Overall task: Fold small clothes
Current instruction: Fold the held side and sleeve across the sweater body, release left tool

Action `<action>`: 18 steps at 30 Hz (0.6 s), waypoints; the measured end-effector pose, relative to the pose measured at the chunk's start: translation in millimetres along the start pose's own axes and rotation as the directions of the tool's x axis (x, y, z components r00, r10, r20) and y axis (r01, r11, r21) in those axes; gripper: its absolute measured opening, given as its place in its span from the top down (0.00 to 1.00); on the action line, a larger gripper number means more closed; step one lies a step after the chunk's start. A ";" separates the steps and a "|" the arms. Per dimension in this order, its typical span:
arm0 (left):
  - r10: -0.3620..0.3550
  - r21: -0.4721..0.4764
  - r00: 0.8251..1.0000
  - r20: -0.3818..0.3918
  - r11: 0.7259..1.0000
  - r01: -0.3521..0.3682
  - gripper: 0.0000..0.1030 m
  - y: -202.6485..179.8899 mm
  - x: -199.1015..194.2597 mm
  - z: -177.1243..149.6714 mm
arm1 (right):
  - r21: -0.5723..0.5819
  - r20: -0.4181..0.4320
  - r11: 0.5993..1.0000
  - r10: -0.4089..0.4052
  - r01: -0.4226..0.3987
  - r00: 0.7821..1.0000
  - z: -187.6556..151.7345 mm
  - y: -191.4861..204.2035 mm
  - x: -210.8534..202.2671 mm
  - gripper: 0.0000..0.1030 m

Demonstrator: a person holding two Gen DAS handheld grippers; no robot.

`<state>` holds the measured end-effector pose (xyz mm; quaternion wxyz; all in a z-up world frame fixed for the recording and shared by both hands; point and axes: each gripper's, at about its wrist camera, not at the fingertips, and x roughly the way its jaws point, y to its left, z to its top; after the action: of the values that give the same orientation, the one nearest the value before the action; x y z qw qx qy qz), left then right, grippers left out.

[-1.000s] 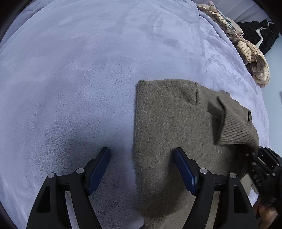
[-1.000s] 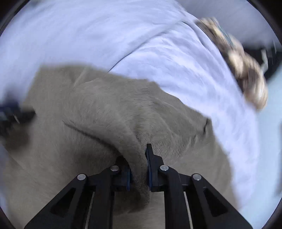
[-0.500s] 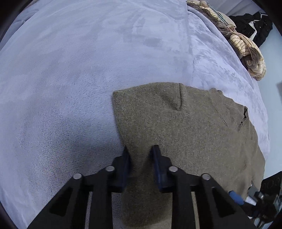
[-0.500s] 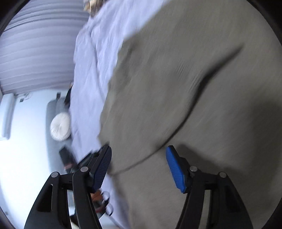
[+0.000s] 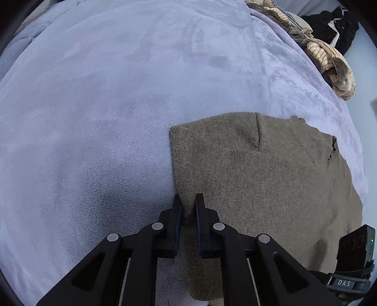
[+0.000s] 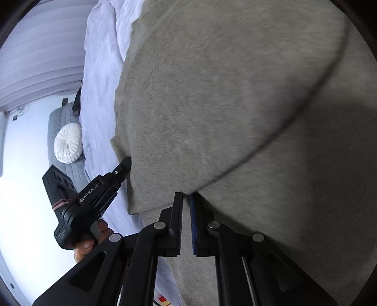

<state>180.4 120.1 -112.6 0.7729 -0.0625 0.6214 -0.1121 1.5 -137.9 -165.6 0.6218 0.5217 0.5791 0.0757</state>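
Note:
An olive knit sweater [image 5: 259,176] lies folded on a lavender blanket [image 5: 106,117]. In the left wrist view my left gripper [image 5: 188,196] pinches the sweater's left folded edge, its jaws closing with the knit between them. The same sweater [image 6: 223,106] fills the right wrist view, blurred. There my right gripper [image 6: 186,195] is closing on the edge of the upper folded layer, and fabric runs in between the pads. My left gripper [image 6: 127,162] also shows in the right wrist view, gripping the sweater's far corner, with a person's hand [image 6: 94,237] on its handle.
A heap of striped beige clothes [image 5: 329,56] and a black garment [image 5: 334,21] lie at the blanket's far right. A round white cushion [image 6: 68,143] rests on a grey quilted bench [image 6: 54,117] beyond the bed. The blanket stretches wide to the left of the sweater.
My left gripper closed on the sweater's left edge. My right gripper let go of the sleeve, which now lies flat, rolled over, dropped to the near edge and closed there.

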 end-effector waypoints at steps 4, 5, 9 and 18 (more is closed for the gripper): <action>0.027 0.049 0.998 0.053 0.998 -0.030 0.90 -7.1 -28.5 -6.3 | -0.124 0.121 0.989 -0.063 0.078 0.991 10.0 5.4 -65.4 0.33; 0.020 0.060 0.997 0.069 0.998 -0.025 0.90 -9.3 -36.7 -8.1 | -0.123 0.177 0.986 -0.089 0.112 0.980 15.7 1.3 -85.8 0.33; -0.015 0.109 0.995 0.102 0.994 0.004 0.90 -27.0 -53.9 -11.5 | 0.040 0.290 0.993 -0.120 0.114 0.949 51.7 -33.4 -135.9 0.35; 0.135 0.188 0.991 0.024 0.973 -0.137 0.90 -41.2 -4.3 -41.3 | 0.094 0.293 0.972 -0.232 0.213 0.927 60.7 -46.4 -142.9 0.93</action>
<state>135.3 83.1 -108.0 0.7845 0.0533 0.6067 -0.1171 -19.0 -292.4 -121.1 0.6915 0.4767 0.5346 -0.0937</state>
